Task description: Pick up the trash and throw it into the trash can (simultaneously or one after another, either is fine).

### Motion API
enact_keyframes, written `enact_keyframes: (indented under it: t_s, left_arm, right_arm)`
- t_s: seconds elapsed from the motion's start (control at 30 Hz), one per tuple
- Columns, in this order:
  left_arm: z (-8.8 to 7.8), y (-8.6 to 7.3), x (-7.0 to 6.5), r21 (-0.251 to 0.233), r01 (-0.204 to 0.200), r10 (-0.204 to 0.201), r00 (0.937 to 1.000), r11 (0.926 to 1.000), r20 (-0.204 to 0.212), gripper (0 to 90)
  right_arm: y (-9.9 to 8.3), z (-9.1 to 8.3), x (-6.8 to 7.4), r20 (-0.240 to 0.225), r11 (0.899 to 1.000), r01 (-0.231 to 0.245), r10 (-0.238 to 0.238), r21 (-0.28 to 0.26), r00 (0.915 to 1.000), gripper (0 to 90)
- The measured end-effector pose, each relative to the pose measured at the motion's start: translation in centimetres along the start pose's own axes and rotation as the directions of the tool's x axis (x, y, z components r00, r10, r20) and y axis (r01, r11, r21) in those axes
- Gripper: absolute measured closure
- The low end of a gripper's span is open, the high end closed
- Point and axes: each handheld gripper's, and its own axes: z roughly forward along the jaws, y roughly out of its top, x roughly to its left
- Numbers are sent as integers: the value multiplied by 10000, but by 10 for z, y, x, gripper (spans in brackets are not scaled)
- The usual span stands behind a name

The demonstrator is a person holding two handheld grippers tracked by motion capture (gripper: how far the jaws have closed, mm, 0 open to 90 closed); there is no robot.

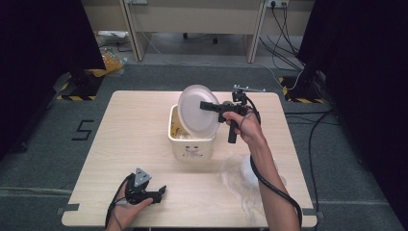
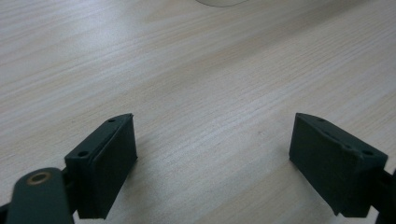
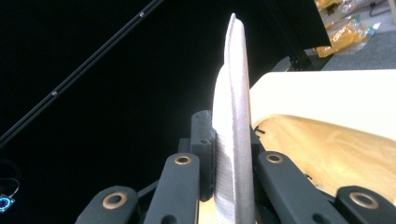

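A white foam plate (image 1: 197, 110) is held on edge over a cream plastic bin (image 1: 191, 142) in the middle of the table. My right gripper (image 1: 207, 107) is shut on the plate's right rim. In the right gripper view the plate (image 3: 234, 135) stands edge-on between the two jaws, with the bin (image 3: 336, 135) and its yellowish contents behind. My left gripper (image 1: 161, 191) rests low near the table's front left, open. In the left gripper view its fingers (image 2: 105, 163) stand wide apart over bare wood with nothing between them.
A crumpled clear plastic bag (image 1: 239, 175) lies on the table (image 1: 134, 134) to the right of the bin, under the right forearm. Black curtains flank both sides. Desks, cables and yellow bags sit on the floor beyond the table.
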Motion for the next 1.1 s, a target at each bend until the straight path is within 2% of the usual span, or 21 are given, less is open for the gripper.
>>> enact_keyframes:
  t_s: [0.23, 0.37, 0.47, 0.53, 0.63, 0.83, 0.9, 1.0, 1.1]
  left_arm:
    - [0, 0, 0, 22, -8, 8, 10000, 10000, 19, 140]
    - [0, 0, 0, 15, -5, 5, 10000, 10000, 13, 140]
    - [0, 0, 0, 19, -5, 5, 10000, 10000, 26, 140]
    - [0, 0, 0, 16, -20, 20, 10000, 10000, 15, 140]
    - [0, 0, 0, 18, -25, 25, 10000, 10000, 14, 140]
    - [0, 0, 0, 15, -27, 27, 10000, 10000, 9, 139]
    - [0, 0, 0, 15, -24, 24, 10000, 10000, 7, 139]
    - [0, 0, 0, 20, -27, 27, 10000, 10000, 6, 140]
    - [0, 0, 0, 17, -27, 27, 10000, 10000, 7, 139]
  right_arm:
    - [-9, 14, -14, 228, 9989, -274, 266, 387, 9994, 823]
    - [-13, 18, -21, 446, 9970, -336, 306, 700, 9985, 782]
    - [-13, 18, -23, 980, 9958, -29, -60, 913, 9952, 772]
    - [-13, 16, -24, 1160, 9959, 59, -165, 908, 9931, 768]
    - [-11, 10, -22, 1488, 9947, 362, -503, 959, 9876, 759]
    - [-9, -4, -10, 1549, 9929, 823, -950, 865, 9834, 703]
    - [-10, -4, -5, 1600, 9882, 1096, -1258, 1067, 9791, 690]
    - [-13, 1, 3, 1340, 9838, 1238, -1411, 1297, 9809, 685]
    - [-17, 9, 8, 1220, 9764, 1436, -1642, 1613, 9789, 686]
